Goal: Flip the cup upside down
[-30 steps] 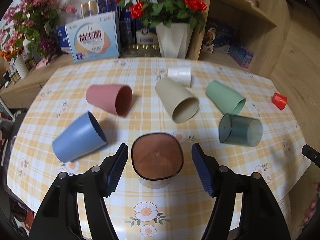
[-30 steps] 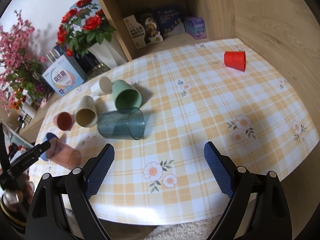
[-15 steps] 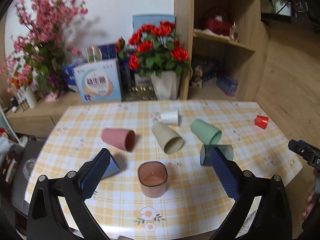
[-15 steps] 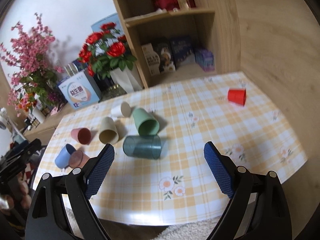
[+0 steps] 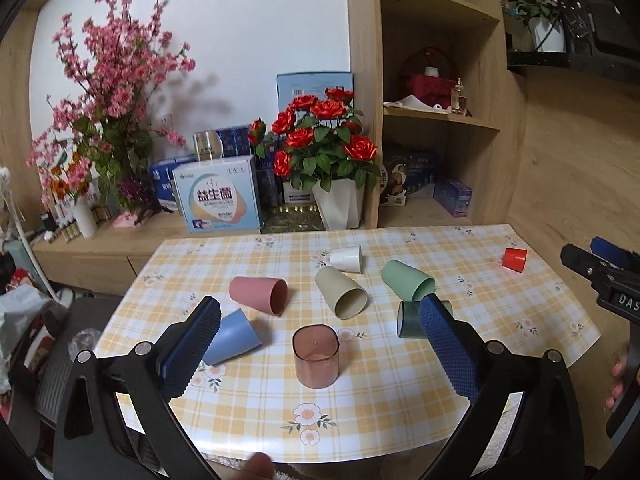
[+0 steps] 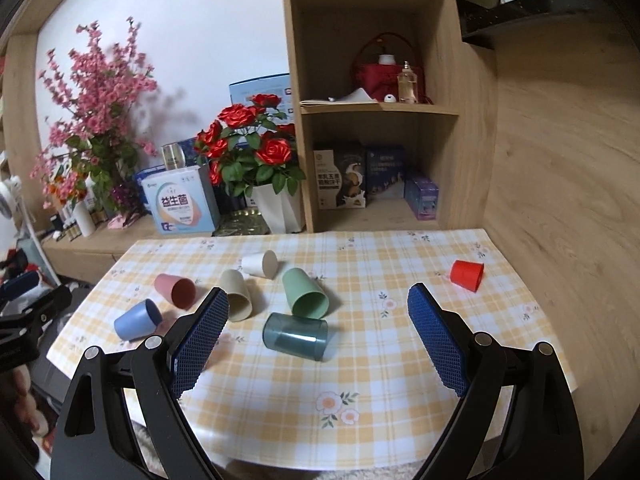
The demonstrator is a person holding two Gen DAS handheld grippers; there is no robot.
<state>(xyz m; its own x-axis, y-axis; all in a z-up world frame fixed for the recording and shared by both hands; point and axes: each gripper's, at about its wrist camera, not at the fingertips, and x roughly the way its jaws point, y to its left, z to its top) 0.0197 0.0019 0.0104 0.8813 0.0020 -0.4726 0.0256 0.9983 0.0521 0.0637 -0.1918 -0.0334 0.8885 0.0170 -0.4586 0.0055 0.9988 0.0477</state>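
A translucent brown square cup [image 5: 316, 356] stands upside down on the checked tablecloth [image 5: 384, 384], near its front edge. My left gripper [image 5: 318, 334] is open and empty, held back above and in front of the table. My right gripper [image 6: 318, 332] is open and empty, also back from the table. Several cups lie on their sides: pink [image 5: 260, 294], blue [image 5: 234, 336], beige [image 5: 340, 292], white [image 5: 347, 258], green [image 5: 408, 280] and dark teal [image 6: 296, 336]. A small red cup [image 6: 467, 275] stands upside down at the far right.
A sideboard behind the table holds a white vase of red roses [image 5: 324, 160], a pink blossom branch [image 5: 108, 92] and a light blue box [image 5: 218, 200]. A wooden shelf unit [image 6: 376, 92] rises at the back right. My right gripper's body shows at the left wrist view's right edge [image 5: 608, 280].
My left gripper has let go of the brown cup, opened wide and pulled back and up. My right gripper has also drawn back and up. The brown cup stays standing upside down.
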